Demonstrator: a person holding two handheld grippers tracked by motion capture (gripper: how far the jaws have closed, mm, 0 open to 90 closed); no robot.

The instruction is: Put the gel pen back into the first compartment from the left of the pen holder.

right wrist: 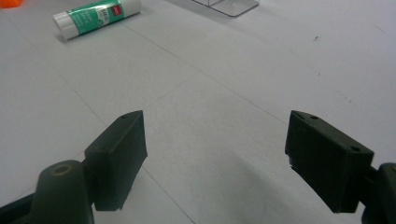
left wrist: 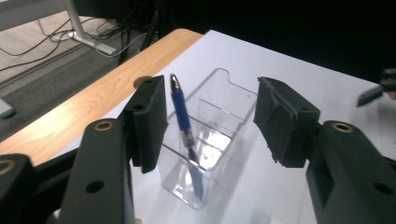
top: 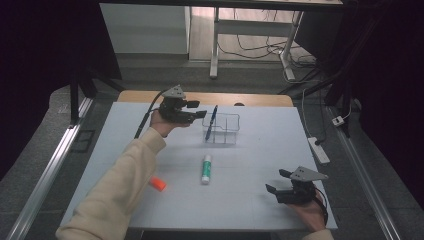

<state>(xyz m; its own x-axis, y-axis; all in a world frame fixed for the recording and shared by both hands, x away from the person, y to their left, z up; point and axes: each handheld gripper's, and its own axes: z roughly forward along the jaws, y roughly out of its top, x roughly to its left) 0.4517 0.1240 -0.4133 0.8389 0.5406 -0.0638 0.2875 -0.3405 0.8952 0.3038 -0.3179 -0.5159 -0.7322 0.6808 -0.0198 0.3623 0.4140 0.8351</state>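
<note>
A blue pen [top: 212, 119] [left wrist: 184, 126] stands tilted in the near-left compartment of a clear plastic organizer [top: 222, 129] [left wrist: 212, 140] at the back middle of the white board. My left gripper [top: 202, 110] [left wrist: 210, 116] hovers open just left of the organizer, jaws spread either side of the pen and apart from it. A green-and-white glue stick [top: 206, 168] [right wrist: 95, 17] lies on the board's middle. My right gripper [top: 278, 181] [right wrist: 215, 149] stands open near the front right, with bare board between its jaws.
An orange object [top: 158, 183] [right wrist: 9, 3] lies at the front left beside the sleeve [top: 115, 190]. The white board [top: 260, 150] covers a wooden table [top: 210, 97]. A power strip [top: 319, 149] and cables lie on the floor to the right.
</note>
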